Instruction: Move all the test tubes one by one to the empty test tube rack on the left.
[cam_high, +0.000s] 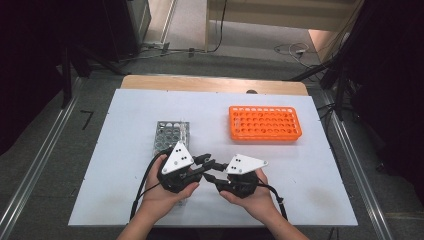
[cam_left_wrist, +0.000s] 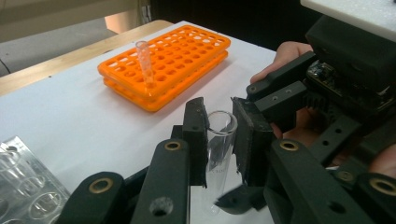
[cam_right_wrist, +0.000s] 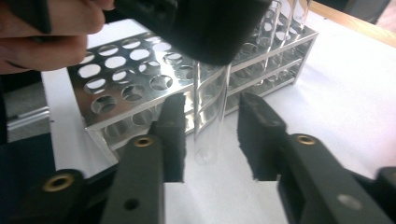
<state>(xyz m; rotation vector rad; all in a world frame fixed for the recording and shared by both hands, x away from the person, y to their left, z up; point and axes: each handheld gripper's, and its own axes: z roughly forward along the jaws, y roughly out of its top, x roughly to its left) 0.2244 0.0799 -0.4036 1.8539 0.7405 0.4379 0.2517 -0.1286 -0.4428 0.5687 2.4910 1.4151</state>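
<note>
Left gripper (cam_left_wrist: 218, 135) jaws clamp the glass test tube (cam_left_wrist: 218, 154) upright, presenting its lower end between the right gripper (cam_right_wrist: 210, 135) jaws, which stand apart, apparently for a hand-over.

An orange rack (cam_high: 265, 123) dotted with holes, a silver rack (cam_high: 170, 134), a clear tube (cam_left_wrist: 218, 144) and black jaws on a white table (cam_high: 125, 120).

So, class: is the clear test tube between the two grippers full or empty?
Empty. In the left gripper view, the test tube is clear glass right through, with no liquid line; the right gripper view shows its rounded bottom clear too.
</note>
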